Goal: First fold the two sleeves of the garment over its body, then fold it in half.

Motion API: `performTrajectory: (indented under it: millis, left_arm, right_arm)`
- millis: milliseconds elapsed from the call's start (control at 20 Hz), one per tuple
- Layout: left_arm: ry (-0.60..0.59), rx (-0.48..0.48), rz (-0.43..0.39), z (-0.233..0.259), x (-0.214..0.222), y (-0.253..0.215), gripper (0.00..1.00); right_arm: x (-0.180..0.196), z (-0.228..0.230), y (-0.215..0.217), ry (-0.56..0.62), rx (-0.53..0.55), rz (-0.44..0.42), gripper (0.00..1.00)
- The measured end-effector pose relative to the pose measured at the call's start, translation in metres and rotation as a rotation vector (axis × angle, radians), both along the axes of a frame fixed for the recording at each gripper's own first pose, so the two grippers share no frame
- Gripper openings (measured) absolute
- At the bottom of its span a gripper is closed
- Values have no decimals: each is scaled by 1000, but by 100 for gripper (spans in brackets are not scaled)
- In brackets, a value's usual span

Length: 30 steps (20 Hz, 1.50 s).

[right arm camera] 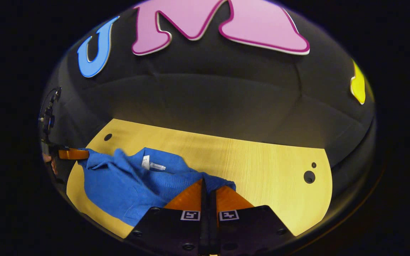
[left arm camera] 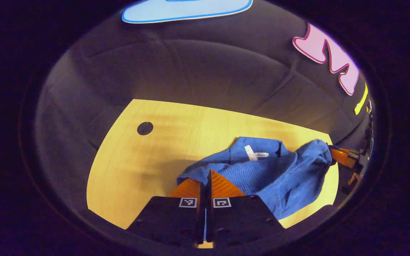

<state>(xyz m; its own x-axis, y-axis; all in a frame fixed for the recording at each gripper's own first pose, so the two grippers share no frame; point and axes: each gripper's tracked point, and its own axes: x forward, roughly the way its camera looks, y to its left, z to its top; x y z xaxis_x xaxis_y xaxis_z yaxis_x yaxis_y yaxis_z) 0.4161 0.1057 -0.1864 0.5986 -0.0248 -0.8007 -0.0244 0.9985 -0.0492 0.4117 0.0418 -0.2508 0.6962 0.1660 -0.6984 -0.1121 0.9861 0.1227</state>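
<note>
Both tools, left (left arm camera: 208, 174) and right (right arm camera: 206, 185), pinch the ribbed blue knit garment (left arm camera: 269, 174) above the wooden table (left arm camera: 148, 156).

My left tool (left arm camera: 206, 174) has its fingers pressed together, nipping a fold of the blue garment (left arm camera: 272, 174). My right tool (right arm camera: 208, 185) is likewise pinched closed on the cloth's other end, and shows far off in the left gripper view, cloth raised between both.
</note>
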Motion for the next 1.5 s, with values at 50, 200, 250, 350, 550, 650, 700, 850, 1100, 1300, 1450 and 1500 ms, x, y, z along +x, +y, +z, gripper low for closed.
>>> performTrajectory:
  millis: [50, 200, 250, 350, 550, 650, 700, 850, 1100, 1300, 1450, 1500]
  left_arm:
    - [4, 7, -2, -9, 10, 0, 0]
    - [6, 0, 17, -21, 22, -4, 31]
    - [-7, 36, 43, -23, 25, 3, 55]
    - [-65, 40, 53, -11, 29, 6, 71]
    - [-128, 73, 51, 14, 28, 4, 77]
    - [-165, 84, 56, 29, 25, 4, 80]
    - [-173, 74, 47, 35, 21, 1, 80]
    - [-212, 72, 29, 52, 13, -3, 80]
    - [-306, 80, 4, 87, -17, -21, 80]
    - [-378, 113, -20, 112, -56, -43, 81]
    - [-444, 114, -22, 133, -102, -58, 80]
    - [-470, 115, -20, 141, -118, -63, 80]
  right_arm:
    - [7, -11, 1, 13, 8, -5, 6]
    - [11, -34, 4, 51, 8, 1, 14]
    - [10, -39, 4, 50, -17, 8, 35]
    - [16, -36, 1, 9, -46, 22, 78]
    - [22, -7, 2, -83, -31, 15, 98]
    - [21, 7, 1, -113, -29, 12, 98]
    - [19, 14, 3, -120, -25, 17, 98]
    - [15, 37, 3, -181, -64, 27, 99]
    - [-7, 76, 8, -256, -90, 71, 99]
    - [-44, 122, 23, -346, -84, 87, 99]
    - [-78, 156, 29, -428, -78, 84, 99]
    - [-93, 166, 30, -446, -72, 80, 99]
